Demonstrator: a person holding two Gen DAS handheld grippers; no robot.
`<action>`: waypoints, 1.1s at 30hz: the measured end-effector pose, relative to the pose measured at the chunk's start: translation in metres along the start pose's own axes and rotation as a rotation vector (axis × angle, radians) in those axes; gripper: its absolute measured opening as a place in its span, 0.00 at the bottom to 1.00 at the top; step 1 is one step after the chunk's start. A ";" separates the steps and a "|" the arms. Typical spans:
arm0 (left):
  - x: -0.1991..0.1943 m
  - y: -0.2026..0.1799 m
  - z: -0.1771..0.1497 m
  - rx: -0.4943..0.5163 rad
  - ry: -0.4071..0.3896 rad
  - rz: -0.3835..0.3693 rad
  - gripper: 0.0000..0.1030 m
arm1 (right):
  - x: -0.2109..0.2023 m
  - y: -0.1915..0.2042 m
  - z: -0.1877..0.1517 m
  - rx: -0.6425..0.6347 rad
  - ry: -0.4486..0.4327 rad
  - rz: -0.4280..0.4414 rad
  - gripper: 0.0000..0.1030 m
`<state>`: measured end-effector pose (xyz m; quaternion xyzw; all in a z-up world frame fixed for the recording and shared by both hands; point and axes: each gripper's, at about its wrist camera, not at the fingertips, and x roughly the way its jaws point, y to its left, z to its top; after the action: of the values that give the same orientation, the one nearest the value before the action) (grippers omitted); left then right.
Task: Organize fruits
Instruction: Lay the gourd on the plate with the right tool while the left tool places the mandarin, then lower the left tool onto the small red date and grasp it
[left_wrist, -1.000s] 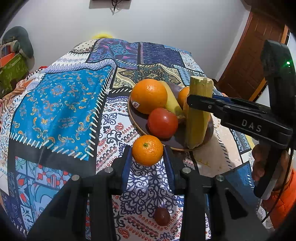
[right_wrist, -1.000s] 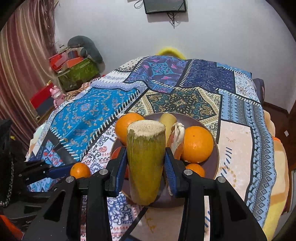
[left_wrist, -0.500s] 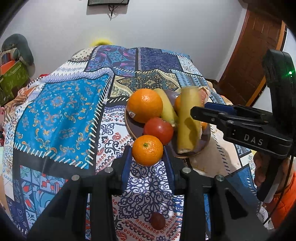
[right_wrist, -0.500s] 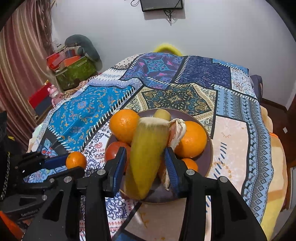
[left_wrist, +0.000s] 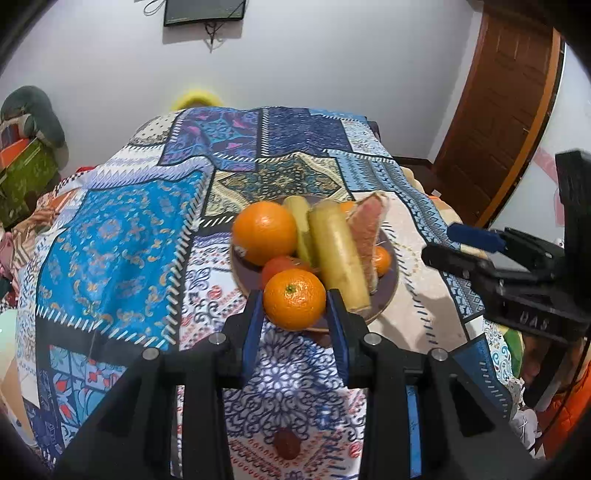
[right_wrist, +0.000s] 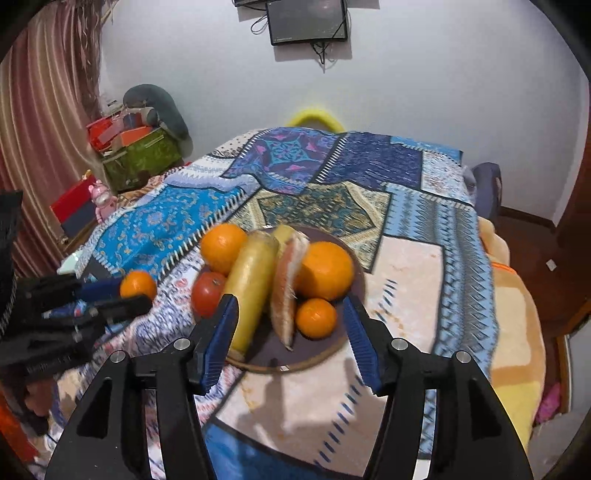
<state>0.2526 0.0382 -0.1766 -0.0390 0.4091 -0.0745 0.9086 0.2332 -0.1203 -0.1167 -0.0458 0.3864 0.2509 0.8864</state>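
the left gripper (left_wrist: 294, 306) squeezes a small orange (left_wrist: 294, 298). the right gripper (right_wrist: 290, 332), jaws just opening, maybe touches nothing above the plate (right_wrist: 332, 350).

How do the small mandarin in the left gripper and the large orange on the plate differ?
The mandarin is smaller and clamped in the left gripper, off the plate; the large orange is bigger and rests on the plate, untouched. Both are round and orange.
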 end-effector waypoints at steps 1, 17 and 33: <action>0.002 -0.003 0.001 0.003 0.001 -0.002 0.33 | -0.001 -0.003 -0.002 0.001 0.003 -0.002 0.54; 0.058 -0.007 0.030 -0.003 0.014 0.080 0.33 | 0.000 -0.020 -0.027 0.005 0.016 0.019 0.54; 0.035 0.003 0.019 -0.024 -0.006 0.091 0.59 | 0.000 -0.004 -0.033 -0.023 0.033 0.020 0.54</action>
<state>0.2901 0.0352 -0.1902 -0.0315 0.4088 -0.0281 0.9117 0.2135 -0.1331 -0.1405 -0.0561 0.3987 0.2634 0.8766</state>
